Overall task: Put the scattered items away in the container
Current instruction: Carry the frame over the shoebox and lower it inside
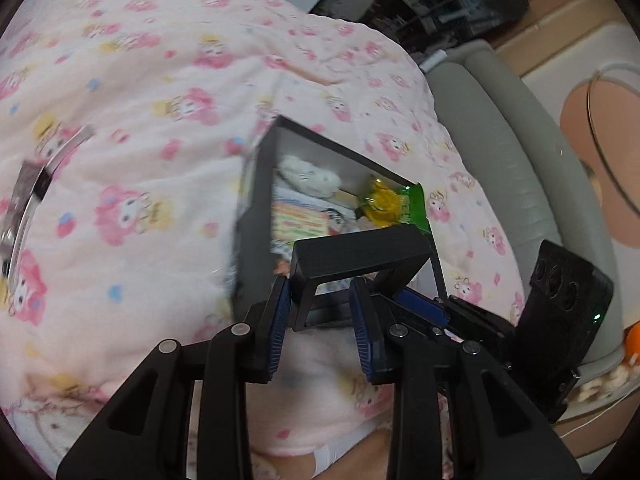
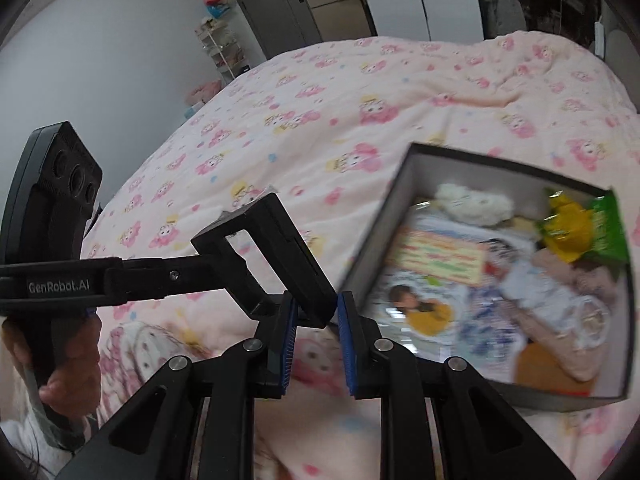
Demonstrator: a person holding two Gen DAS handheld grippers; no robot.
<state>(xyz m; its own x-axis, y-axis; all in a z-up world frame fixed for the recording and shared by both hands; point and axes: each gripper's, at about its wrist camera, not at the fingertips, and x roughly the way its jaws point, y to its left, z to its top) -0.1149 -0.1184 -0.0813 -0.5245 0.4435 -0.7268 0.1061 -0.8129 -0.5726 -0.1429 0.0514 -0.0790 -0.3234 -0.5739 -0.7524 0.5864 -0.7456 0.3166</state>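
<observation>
A black rectangular frame (image 1: 356, 258) hangs over the pink bedspread, held by both grippers. My left gripper (image 1: 322, 320) is shut on one end of it, blue pads (image 1: 280, 320) pressing its sides. My right gripper (image 2: 318, 332) is shut on the other end of the frame (image 2: 280, 232). The left gripper (image 2: 216, 268) reaches in from the left in the right wrist view. The right gripper (image 1: 416, 300) shows just right of the frame in the left wrist view. Beyond lies the open black box (image 2: 384, 216) (image 1: 256, 220), holding a white plush (image 2: 472, 200), a yellow-green packet (image 2: 572, 232) and a booklet (image 2: 440, 276).
The pink patterned bedspread (image 2: 360, 120) covers the whole bed. A grey padded bed edge (image 1: 500, 140) runs along the right. A clear plastic item (image 1: 28, 200) lies at the far left. A person's hand (image 2: 64, 360) holds the left gripper's handle. A shelf (image 2: 224, 48) and doors stand behind.
</observation>
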